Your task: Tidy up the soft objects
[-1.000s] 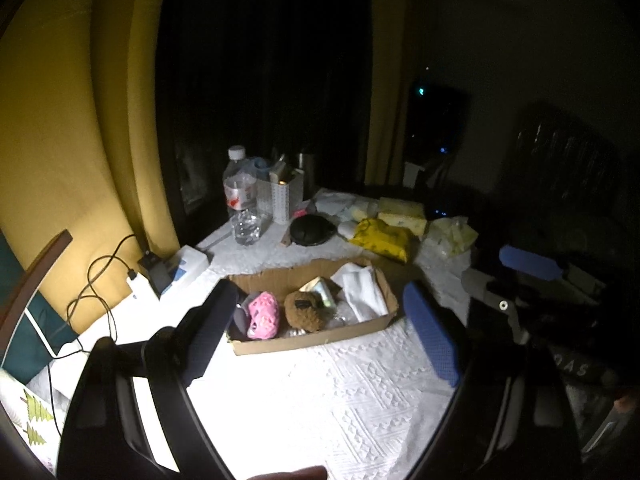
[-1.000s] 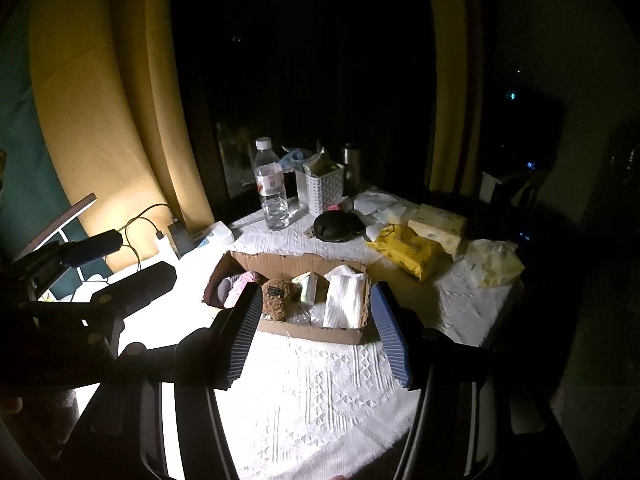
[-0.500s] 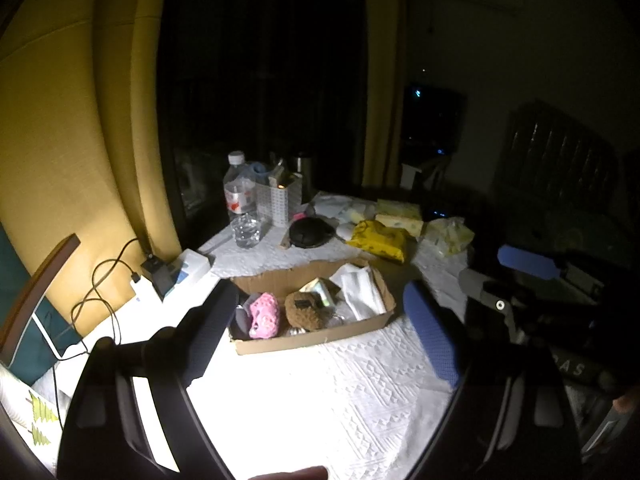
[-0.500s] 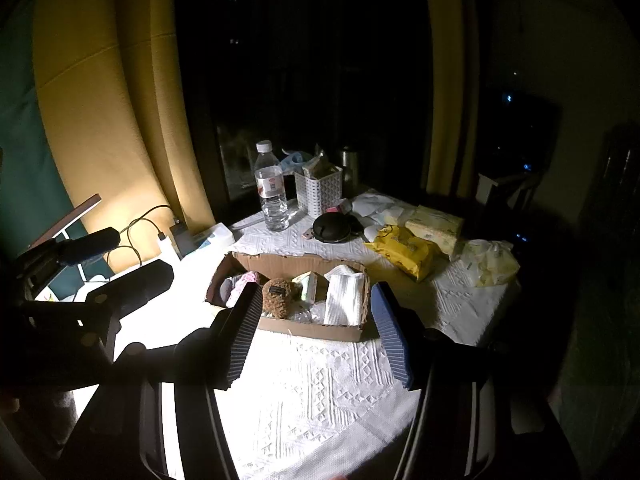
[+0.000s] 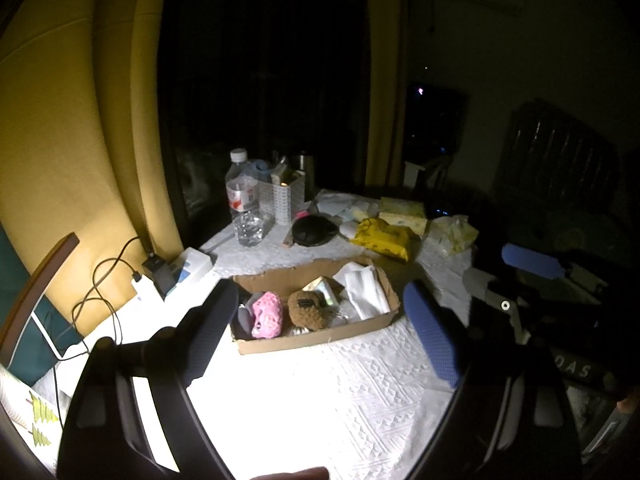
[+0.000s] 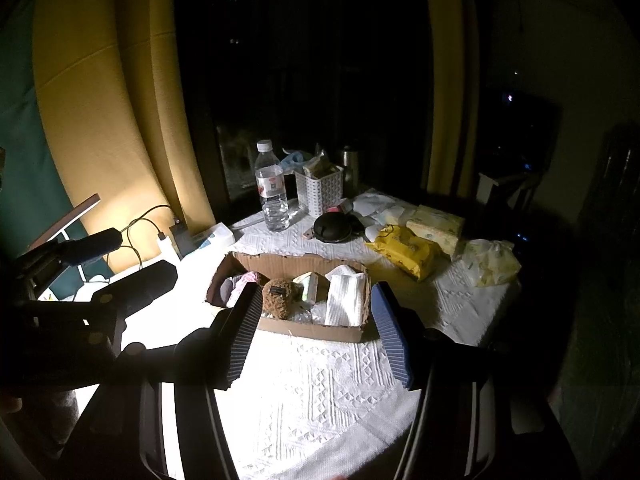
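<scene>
we hold both grippers, left (image 5: 320, 336) and right (image 6: 316, 334), open and empty over the box (image 5: 320, 338) of soft toys.

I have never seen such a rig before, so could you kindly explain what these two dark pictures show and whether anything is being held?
There is no robot here: a person holds a two-fingered claw in each hand, and a wide-angle camera on each looks forward along its fingers. One picture comes from the left claw, the other from the right claw; each also shows the other claw at its edge. Both are open and hold nothing, poised above a table with a white patterned cloth. On it lies a shallow cardboard box containing a pink soft toy, a brown plush and a white folded cloth. Behind it stand a water bottle, a white basket, a black round case and a yellow packet.
</scene>
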The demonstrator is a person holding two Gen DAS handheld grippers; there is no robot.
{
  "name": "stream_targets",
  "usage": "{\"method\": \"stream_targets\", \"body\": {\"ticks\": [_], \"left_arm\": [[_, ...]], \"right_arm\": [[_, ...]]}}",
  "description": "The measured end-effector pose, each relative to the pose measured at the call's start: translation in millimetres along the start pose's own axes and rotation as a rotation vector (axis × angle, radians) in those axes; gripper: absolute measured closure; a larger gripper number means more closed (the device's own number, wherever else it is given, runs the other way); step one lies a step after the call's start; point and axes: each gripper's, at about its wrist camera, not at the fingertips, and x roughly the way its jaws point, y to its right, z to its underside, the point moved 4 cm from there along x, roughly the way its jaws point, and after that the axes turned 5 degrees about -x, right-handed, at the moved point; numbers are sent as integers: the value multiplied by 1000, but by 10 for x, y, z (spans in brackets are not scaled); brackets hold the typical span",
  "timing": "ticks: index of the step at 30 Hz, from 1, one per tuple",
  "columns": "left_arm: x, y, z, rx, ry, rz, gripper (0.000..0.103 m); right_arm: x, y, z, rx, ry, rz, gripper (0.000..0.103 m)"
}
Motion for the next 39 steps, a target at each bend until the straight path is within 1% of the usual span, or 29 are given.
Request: {"method": "stream_targets", "body": {"ticks": [39], "left_arm": [[24, -34, -22, -3, -1, -10, 16]], "right_arm": [[22, 2, 4, 3, -10, 7, 43]]}}
